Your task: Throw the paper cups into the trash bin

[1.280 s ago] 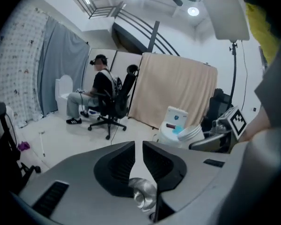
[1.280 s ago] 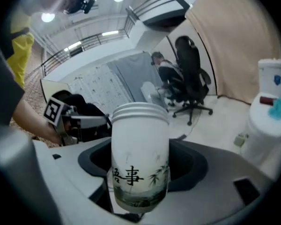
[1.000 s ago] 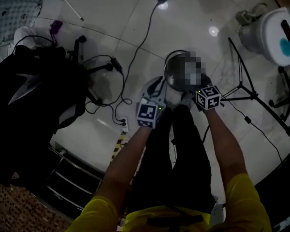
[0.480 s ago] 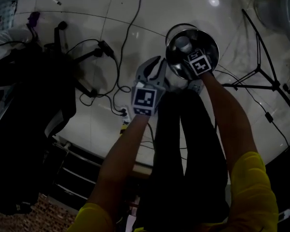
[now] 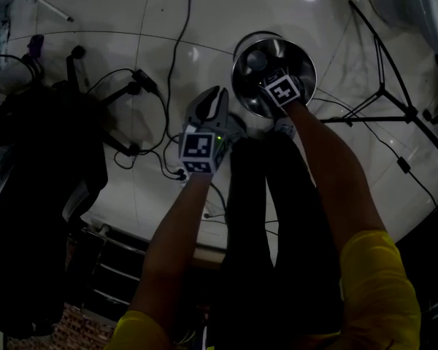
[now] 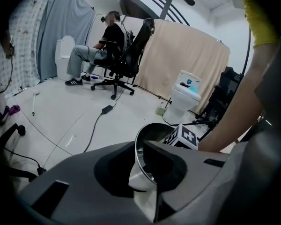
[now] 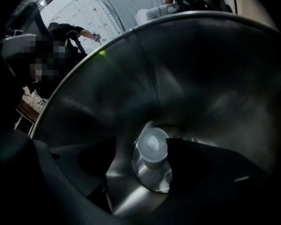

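1. The steel trash bin (image 5: pixel 304 58) stands mouth-up on the tiled floor, at 12 o'clock from the person.
2. The right gripper (image 7: pixel 145 170) reaches down into the bin with its jaws wide apart, holding nothing.
3. The left gripper (image 5: pixel 212 106) hangs outside the bin at its 8 o'clock, with its jaws parted and empty.
4. A paper cup (image 7: pixel 152 146) rests on the bin's bottom, toward 11 o'clock in the head view. It shows through the gap between the right gripper's jaws.
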Demonstrator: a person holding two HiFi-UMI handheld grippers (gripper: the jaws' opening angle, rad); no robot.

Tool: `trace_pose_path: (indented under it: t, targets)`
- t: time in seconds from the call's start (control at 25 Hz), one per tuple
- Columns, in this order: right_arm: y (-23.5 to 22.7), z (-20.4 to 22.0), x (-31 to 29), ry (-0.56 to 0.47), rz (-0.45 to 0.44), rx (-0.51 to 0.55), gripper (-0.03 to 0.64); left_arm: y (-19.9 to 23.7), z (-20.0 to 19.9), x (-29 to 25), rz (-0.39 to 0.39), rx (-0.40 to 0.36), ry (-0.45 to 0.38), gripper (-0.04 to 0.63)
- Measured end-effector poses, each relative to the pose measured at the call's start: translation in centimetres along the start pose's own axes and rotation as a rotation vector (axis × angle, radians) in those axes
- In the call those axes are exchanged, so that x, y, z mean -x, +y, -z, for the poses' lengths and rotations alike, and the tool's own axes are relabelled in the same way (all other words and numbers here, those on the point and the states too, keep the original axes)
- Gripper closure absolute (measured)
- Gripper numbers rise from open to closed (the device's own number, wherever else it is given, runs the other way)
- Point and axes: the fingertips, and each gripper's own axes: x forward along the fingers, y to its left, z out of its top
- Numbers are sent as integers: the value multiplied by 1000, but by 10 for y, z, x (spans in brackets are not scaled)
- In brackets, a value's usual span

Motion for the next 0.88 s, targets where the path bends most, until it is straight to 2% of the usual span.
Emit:
trace_pose_path:
  t: [0.08, 0.16, 0.24, 0.32, 0.44, 0.52, 0.56, 0.64, 0.68, 0.76, 0.84, 0.88]
  targets:
    - [-5, -22, 23, -89, 30, -18, 275, 0, -6, 1, -6, 10, -6, 549]
    - [-2, -52, 58, -197, 44, -68, 327, 2, -13, 9, -13, 24, -7, 549]
    - [14, -79, 103, -281, 10, -85, 356, -2, -24, 21, -18, 43, -16, 549]
    - [29, -94, 156, -343, -24, -102, 358, -11, -43, 34, -18, 62, -43, 549]
    - [41, -110, 252, -485, -19, -185, 391, -25, -75, 63, -13, 71, -96, 549]
    - [51, -118, 314, -564, -8, -190, 423, -34, -98, 86, -14, 77, -132, 549]
    - [57, -123, 341, -595, -2, -180, 423, -37, -110, 97, -19, 81, -154, 539]
    - [66, -129, 386, -641, 19, -184, 477, -45, -132, 117, -16, 85, -189, 535]
    - [68, -131, 406, -661, 32, -196, 477, -50, -142, 127, -11, 89, -201, 534]
    - [72, -136, 439, -691, 64, -212, 563, -59, -160, 148, -9, 98, -232, 535]
    - [77, -141, 463, -710, 89, -225, 612, -65, -176, 167, -8, 110, -263, 535]
    - [78, -142, 471, -715, 97, -233, 612, -69, -181, 174, -5, 114, -274, 535]
